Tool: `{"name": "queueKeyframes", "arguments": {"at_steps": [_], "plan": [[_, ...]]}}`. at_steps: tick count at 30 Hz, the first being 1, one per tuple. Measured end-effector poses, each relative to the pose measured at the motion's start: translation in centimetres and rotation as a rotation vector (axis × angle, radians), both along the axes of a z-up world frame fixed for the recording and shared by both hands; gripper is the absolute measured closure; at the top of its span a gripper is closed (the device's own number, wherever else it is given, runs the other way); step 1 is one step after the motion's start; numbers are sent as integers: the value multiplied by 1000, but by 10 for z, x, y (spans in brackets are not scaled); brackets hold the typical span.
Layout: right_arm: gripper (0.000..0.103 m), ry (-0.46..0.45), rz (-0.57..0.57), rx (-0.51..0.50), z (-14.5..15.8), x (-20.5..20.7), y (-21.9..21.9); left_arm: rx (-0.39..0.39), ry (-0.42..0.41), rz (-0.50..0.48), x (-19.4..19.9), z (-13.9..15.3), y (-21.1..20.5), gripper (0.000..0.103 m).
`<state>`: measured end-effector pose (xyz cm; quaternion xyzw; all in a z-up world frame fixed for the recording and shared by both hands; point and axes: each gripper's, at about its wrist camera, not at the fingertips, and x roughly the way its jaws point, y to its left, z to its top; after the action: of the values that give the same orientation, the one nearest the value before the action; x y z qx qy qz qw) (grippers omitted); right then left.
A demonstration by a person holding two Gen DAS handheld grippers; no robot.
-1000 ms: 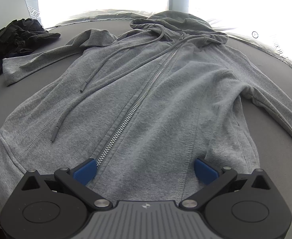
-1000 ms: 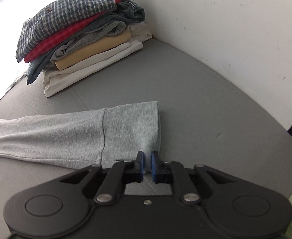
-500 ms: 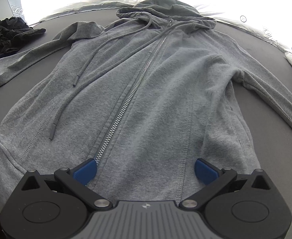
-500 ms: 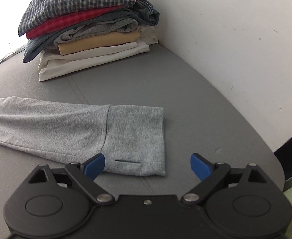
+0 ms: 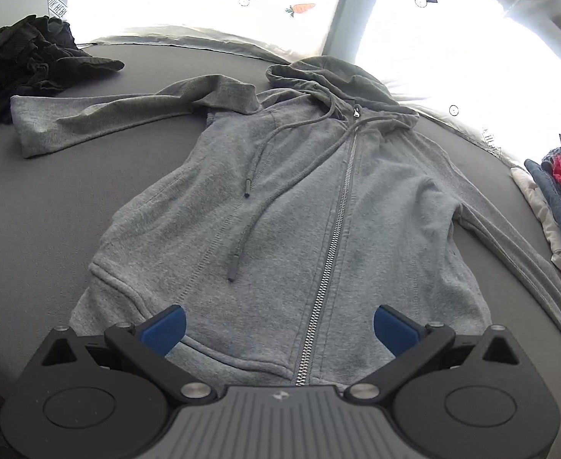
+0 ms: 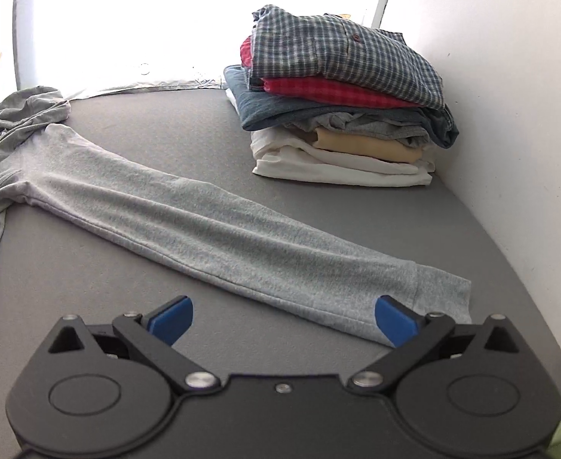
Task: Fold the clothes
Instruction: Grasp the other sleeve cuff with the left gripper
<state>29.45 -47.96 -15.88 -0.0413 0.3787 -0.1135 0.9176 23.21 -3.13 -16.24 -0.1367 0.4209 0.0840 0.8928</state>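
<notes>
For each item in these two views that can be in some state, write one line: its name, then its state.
Grey hoodie: spread flat, face up, unfolded.
Zipper: closed.
Right-hand sleeve: stretched out straight, released.
Far sleeve: extended, wrinkled.
Stack of clothes: folded, piled.
Black garment: crumpled, unfolded.
Left claw: open, empty.
Right claw: jaws opening, nothing gripped.

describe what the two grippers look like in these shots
Left gripper: black linkage arms with silver pivot pins, blue fingertips, round black side discs, a ribbed grey centre plate with a small logo. Right gripper: the same black frame and blue tips, but a plain black centre. No cables show.
</notes>
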Motion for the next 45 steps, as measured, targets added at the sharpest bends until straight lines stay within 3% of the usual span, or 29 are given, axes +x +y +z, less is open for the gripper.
{"name": "queueKeyframes", "arguments": {"at_steps": [4, 9, 12, 15, 20, 27, 32, 36, 38, 41, 42, 45], "plan": [[0, -20, 139, 37, 2, -3, 88, 22, -20, 44, -16, 7, 76, 0], [0, -87, 343, 93, 9, 12, 206, -5, -23, 106, -25, 0, 162, 0], [0, -85, 366, 175, -1, 29, 261, 34, -11, 160, -23, 3, 210, 0], [0, -40, 323, 169, -20, 45, 303, 47, -3, 213, -19, 10, 248, 0], [0, 11, 239, 107, -53, 55, 324, 32, -20, 245, -12, 12, 289, 0], [0, -70, 205, 133, -63, 59, 315, -47, -40, 313, 25, 3, 316, 1], [0, -100, 214, 140, -66, 60, 314, -50, -35, 322, 71, -6, 325, 4], [0, -105, 218, 136, -67, 62, 315, -57, -45, 302, 94, -11, 330, 25], [0, -108, 217, 133, -67, 62, 315, -48, -47, 279, 101, -13, 331, 31], [0, -110, 216, 132, -67, 61, 315, -11, -35, 255, 107, -16, 332, 66], [0, -110, 217, 132, -67, 61, 315, -17, -32, 255, 105, -15, 334, 97], [0, -111, 217, 132, -68, 62, 315, -50, -51, 274, 91, -6, 343, 98]]}}
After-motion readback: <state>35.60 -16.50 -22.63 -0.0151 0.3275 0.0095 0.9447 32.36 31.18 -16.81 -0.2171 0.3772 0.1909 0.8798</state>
